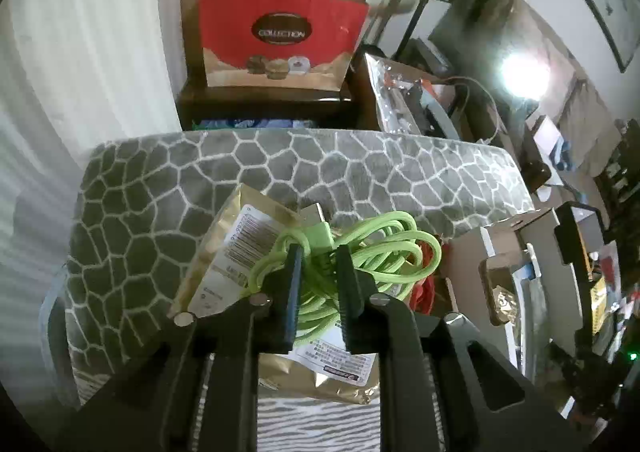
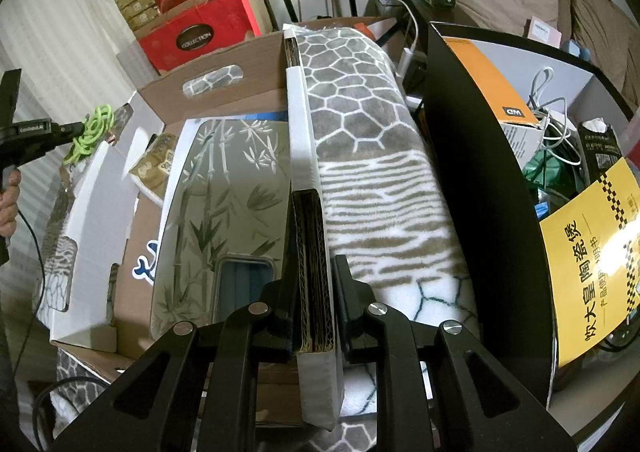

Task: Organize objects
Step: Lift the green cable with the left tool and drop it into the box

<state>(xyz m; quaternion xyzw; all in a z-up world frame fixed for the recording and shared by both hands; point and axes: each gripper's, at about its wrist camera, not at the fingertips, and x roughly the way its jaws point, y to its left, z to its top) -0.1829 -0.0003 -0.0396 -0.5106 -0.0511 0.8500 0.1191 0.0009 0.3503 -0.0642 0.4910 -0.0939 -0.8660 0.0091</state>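
Note:
My left gripper [image 1: 318, 252] is shut on a coiled bright green cable [image 1: 372, 252], held over a gold packet [image 1: 236, 248] that lies on a grey patterned blanket [image 1: 280, 160]. The cable also shows at the far left of the right wrist view [image 2: 92, 128], above the cardboard box's left flap. My right gripper [image 2: 314, 272] is shut on the upright cardboard flap [image 2: 308, 188] of an open cardboard box [image 2: 224, 76]. Inside the box lie a bamboo-print board [image 2: 224, 204] and a gold tissue pack [image 2: 154, 168].
A red "Collection" bag [image 1: 280, 32] and stacked boxes stand behind. A black bin [image 2: 472, 172] with a yellow leaflet [image 2: 596, 260], cables and a box stands to the right. A cardboard stand [image 1: 520, 252] sits right of the blanket.

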